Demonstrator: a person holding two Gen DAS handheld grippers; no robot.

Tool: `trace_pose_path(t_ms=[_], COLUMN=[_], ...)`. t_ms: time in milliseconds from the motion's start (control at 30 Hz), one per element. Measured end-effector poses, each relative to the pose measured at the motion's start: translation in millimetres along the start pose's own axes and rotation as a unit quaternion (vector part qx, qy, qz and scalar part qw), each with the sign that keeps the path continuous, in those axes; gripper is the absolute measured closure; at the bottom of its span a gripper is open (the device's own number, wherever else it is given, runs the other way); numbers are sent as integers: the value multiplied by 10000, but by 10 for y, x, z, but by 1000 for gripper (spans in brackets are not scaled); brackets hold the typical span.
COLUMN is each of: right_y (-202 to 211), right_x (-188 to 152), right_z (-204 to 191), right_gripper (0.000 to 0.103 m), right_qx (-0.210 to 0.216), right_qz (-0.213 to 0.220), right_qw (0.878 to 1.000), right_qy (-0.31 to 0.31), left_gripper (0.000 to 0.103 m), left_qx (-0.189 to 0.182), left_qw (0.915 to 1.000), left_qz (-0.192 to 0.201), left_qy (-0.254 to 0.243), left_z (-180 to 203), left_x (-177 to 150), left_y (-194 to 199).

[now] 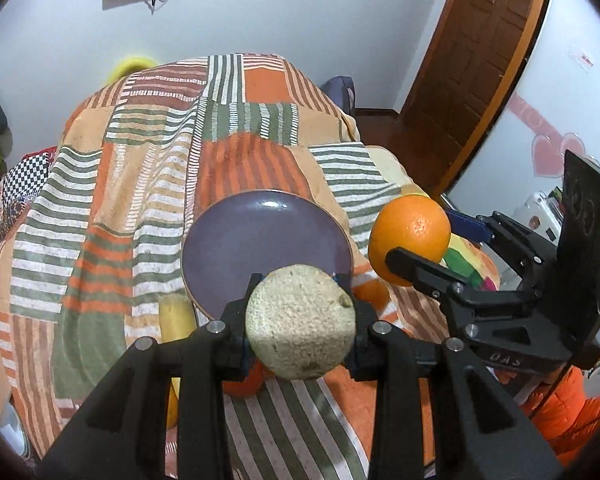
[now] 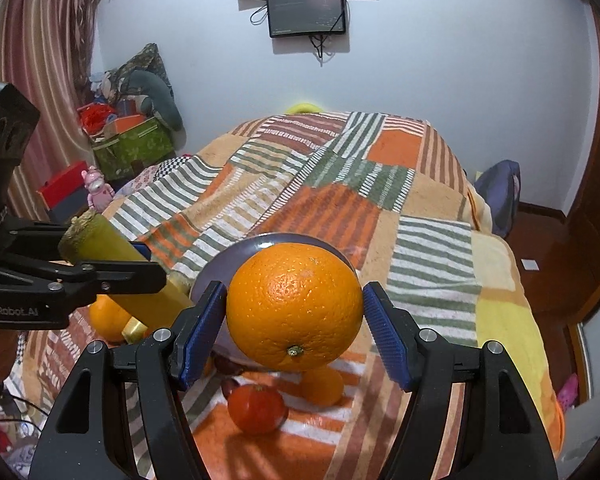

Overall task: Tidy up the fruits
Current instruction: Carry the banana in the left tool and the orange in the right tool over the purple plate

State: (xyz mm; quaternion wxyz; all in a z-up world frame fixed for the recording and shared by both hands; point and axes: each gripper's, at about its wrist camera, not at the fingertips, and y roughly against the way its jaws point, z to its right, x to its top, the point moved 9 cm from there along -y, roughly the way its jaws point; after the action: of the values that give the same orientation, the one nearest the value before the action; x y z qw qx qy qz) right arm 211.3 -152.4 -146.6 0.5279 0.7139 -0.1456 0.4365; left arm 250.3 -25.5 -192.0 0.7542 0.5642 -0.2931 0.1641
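Observation:
My left gripper (image 1: 300, 312) is shut on a yellow-green corn-like cob (image 1: 300, 322), seen end-on here and from the side in the right wrist view (image 2: 112, 260). It hangs just above the near rim of a purple plate (image 1: 260, 236). My right gripper (image 2: 296, 316) is shut on a large orange (image 2: 294, 306), held in the air to the right of the plate (image 2: 268, 240); it also shows in the left wrist view (image 1: 410, 236). Loose fruit lies on the blanket: an orange (image 2: 108, 316), a smaller orange (image 2: 324, 388), a red tomato-like fruit (image 2: 256, 408).
The plate lies on a bed with a striped orange, green and white blanket (image 1: 140, 184). A yellow fruit (image 1: 176, 316) lies left of the plate. A wooden door (image 1: 484, 60) stands to the right. Boxes and toys (image 2: 128, 140) are piled at the far left wall.

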Motion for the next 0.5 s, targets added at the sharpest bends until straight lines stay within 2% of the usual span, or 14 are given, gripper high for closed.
trace_pose_path(t_ms=[233, 500], right_y=[-206, -514], right_x=[93, 83], right_z=[16, 109], right_gripper=[36, 36], right_qx=[-16, -86], right_qz=[-45, -266], right_qw=[10000, 9996], right_qy=[58, 62], left_gripper=[70, 70], left_qx=[-79, -241], left_qw=[9998, 9978], left_qz=[-161, -607], left_qy=[40, 96], left_z=[-95, -159], left_x=[78, 44], left_y=[-241, -652])
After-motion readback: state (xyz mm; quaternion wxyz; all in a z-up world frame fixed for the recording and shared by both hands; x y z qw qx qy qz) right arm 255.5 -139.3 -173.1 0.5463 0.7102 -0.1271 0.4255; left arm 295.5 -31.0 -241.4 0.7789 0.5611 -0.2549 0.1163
